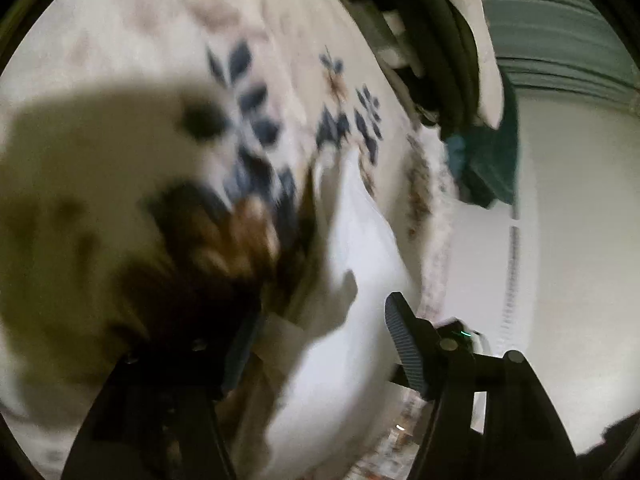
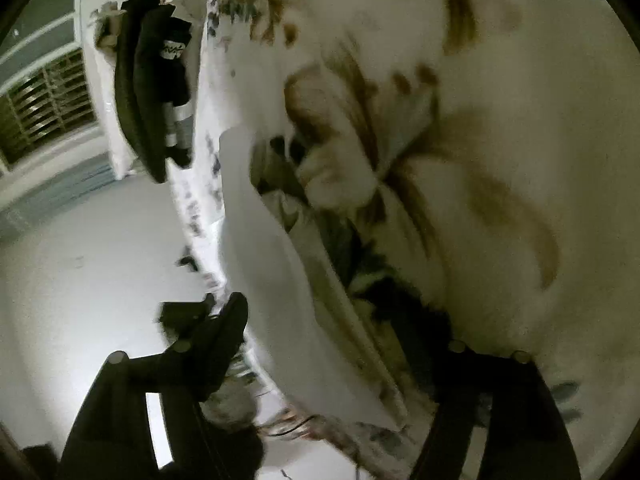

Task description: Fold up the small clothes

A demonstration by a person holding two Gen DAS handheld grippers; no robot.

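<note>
1. The white garment (image 1: 356,240) lies on the floral bedspread (image 1: 280,40) at the bed's edge, its near part running between the fingers of both claws; in the right wrist view the same garment (image 2: 264,248) shows one edge lifted off the bed.
2. The left gripper (image 1: 320,344) has its fingers wide apart with cloth between them, not pinched. One ribbed pad (image 1: 404,344) is sharp; the other finger is lost in blur and shadow.
3. The right gripper (image 2: 344,344) also stands spread, garment passing through the gap. I cannot tell whether either finger touches the cloth.
4. Judging the step as taking hold of an edge for a fold: close each claw on a single layer near a corner, keep both grips level, and lift just enough to carry the edge over without dragging the bedspread.
5. Blur is heavy, so slow down before pinching; a grab now risks catching the bedspread too.
6. Count: one white garment, two grippers, one bedspread.
7. Further out, a dark clothes pile (image 2: 152,80) sits at the bed's far edge; how many pieces, I cannot tell. A teal cloth (image 1: 488,160) hangs beside it, over the pale floor (image 2: 80,260).
</note>
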